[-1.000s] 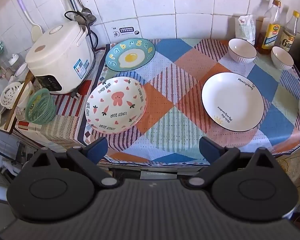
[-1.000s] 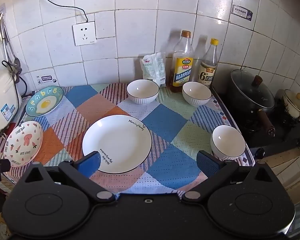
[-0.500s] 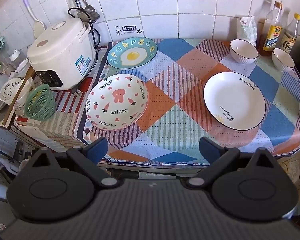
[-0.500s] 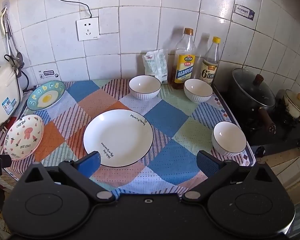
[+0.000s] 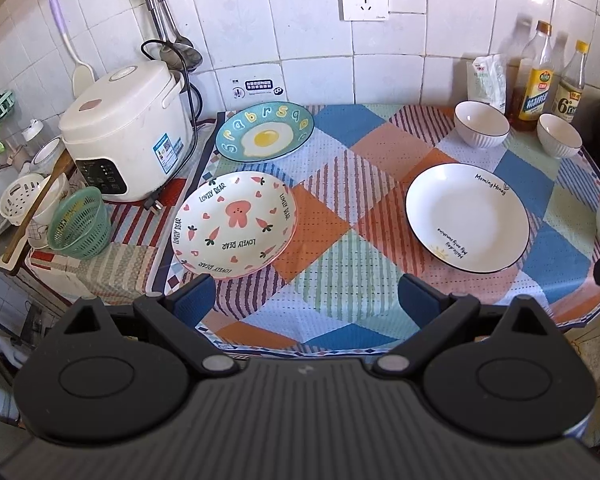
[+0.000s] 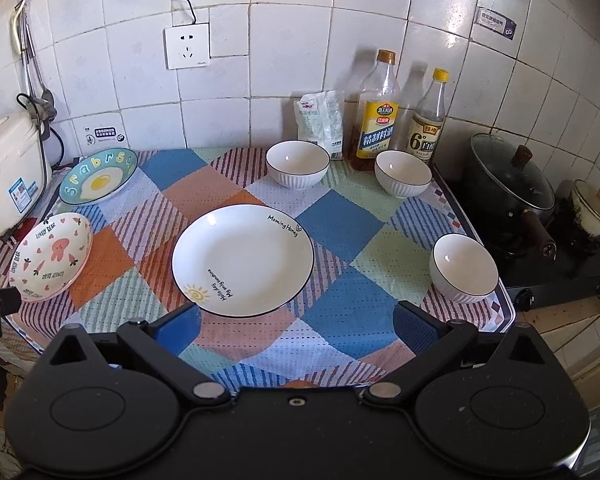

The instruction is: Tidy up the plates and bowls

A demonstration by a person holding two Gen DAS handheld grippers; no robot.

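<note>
In the left wrist view, the left hand-held gripper (image 5: 304,300) hangs over the near edge of the counter (image 5: 340,280) with its jaws spread wide, holding and touching nothing. The pink rabbit plate (image 5: 236,226) lies just beyond its left finger, the egg plate (image 5: 265,131) farther back beside the rice cooker (image 5: 128,128), and the white plate (image 5: 467,217) to the right.

In the right wrist view, the right hand-held gripper (image 6: 298,324) is likewise wide open and empty, near the white plate's (image 6: 242,260) near rim. Three white bowls sit apart: far centre bowl (image 6: 298,164), far right bowl (image 6: 403,173), near right bowl (image 6: 464,268).
</note>
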